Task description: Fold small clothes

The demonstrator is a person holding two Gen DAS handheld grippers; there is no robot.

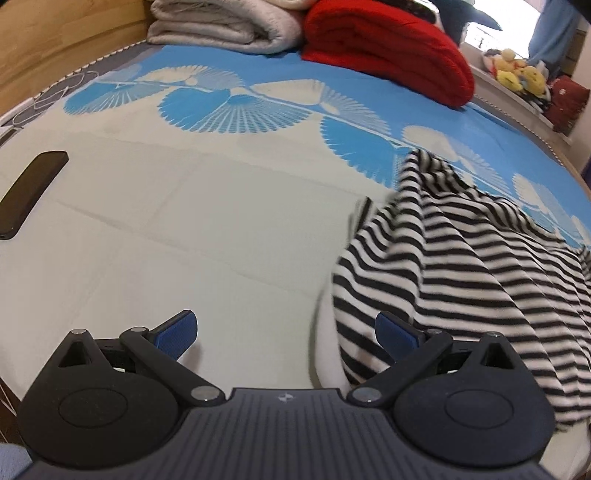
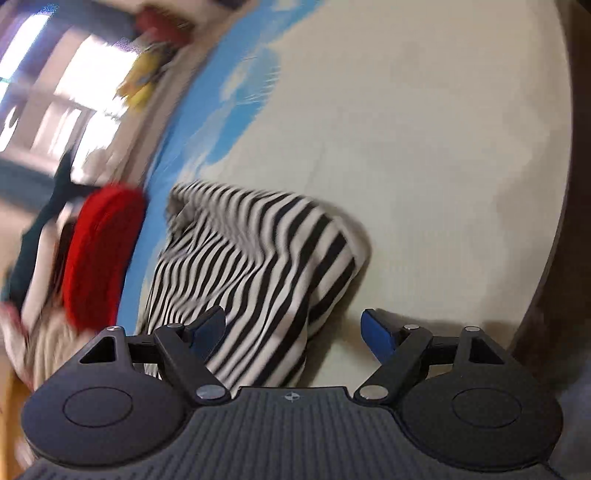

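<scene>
Presently, left wrist view: the left tongs stand released, nothing between the blue pads. The striped garment lies bunched on the bed at 3 o'clock, its edge beside the right-hand pad. A dark phone rests at 9 o'clock; a red blanket and a grey blanket sit at 12 o'clock.

Right wrist view, blurred: the right tongs stand released above the striped garment, which lies at 10 o'clock.
</scene>
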